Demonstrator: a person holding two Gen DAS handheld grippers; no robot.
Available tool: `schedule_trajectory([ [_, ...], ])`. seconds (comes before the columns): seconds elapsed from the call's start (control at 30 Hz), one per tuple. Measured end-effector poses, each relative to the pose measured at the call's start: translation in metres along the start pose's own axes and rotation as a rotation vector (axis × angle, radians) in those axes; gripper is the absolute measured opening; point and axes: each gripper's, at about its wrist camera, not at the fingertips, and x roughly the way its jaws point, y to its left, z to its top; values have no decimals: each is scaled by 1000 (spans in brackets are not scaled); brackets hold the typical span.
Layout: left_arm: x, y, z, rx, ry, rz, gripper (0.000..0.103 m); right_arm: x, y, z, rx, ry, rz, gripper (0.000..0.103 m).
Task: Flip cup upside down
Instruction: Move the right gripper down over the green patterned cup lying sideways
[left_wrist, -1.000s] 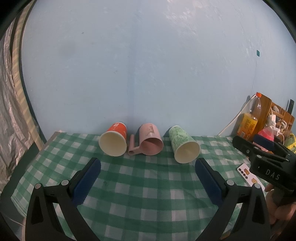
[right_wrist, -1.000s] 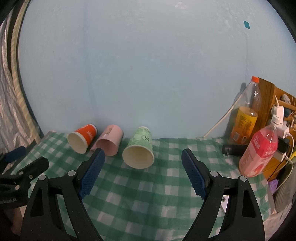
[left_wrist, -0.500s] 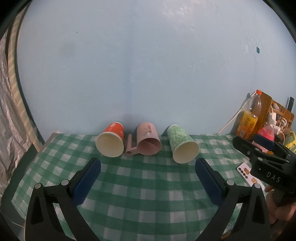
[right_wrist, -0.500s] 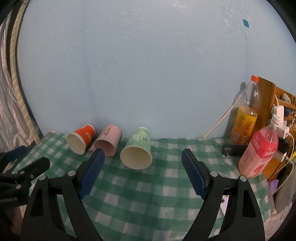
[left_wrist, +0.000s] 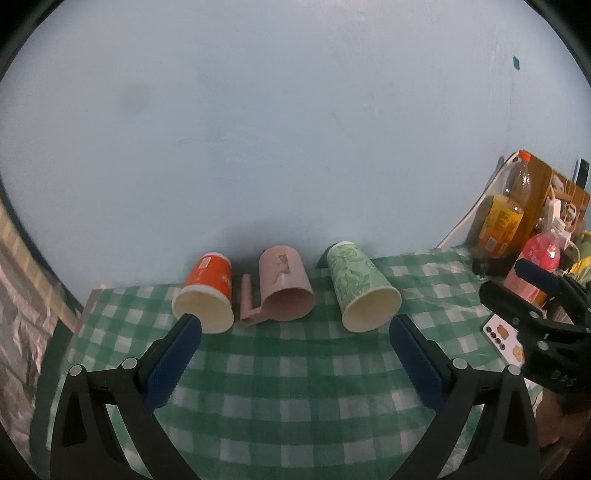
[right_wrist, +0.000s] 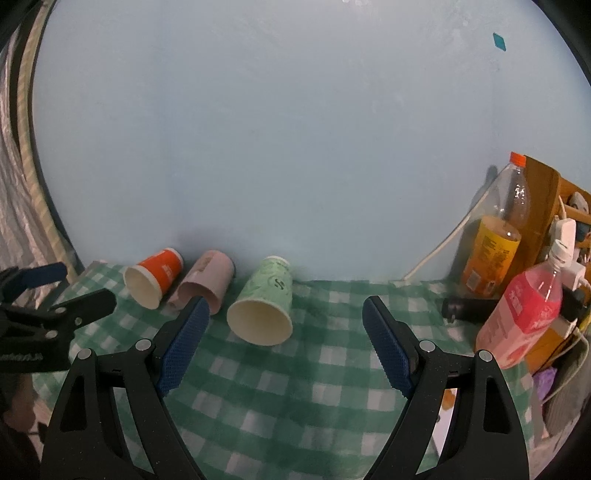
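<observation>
Green cup lies between right fingers — seemingly beyond.

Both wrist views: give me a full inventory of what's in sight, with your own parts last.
orange paper cup: 1, orange and white, on its side, leftmost in row by wall
pink mug: 1, pink, on its side, middle
green paper cup: 1, green-patterned, on its side, rightmost
checked tablecloth: 1, green and white, under cups
orange drink bottle: 1, upright, far right
pink drink bottle: 1, upright, far right
left claw: 1, black with blue pads, open, empty
right claw: 1, same, open, empty
</observation>
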Motion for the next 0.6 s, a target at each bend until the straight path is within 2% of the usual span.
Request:
schedule_trajectory([
  [0.07,9,-1,10,2,19,-16,103,8,-11,5,43,31,46,85],
  [0.2,34,-9,29,20,91,-28,103,25,-34,17,101,96,68,85],
  [0.3,48,-13,38,29,120,-28,103,32,-52,25,181,133,130,85],
  [0.47,77,-24,61,27,191,-52,103,51,-63,40,186,181,156,85],
  [0.6,117,-37,75,17,288,-51,103,78,-75,47,248,249,195,85],
])
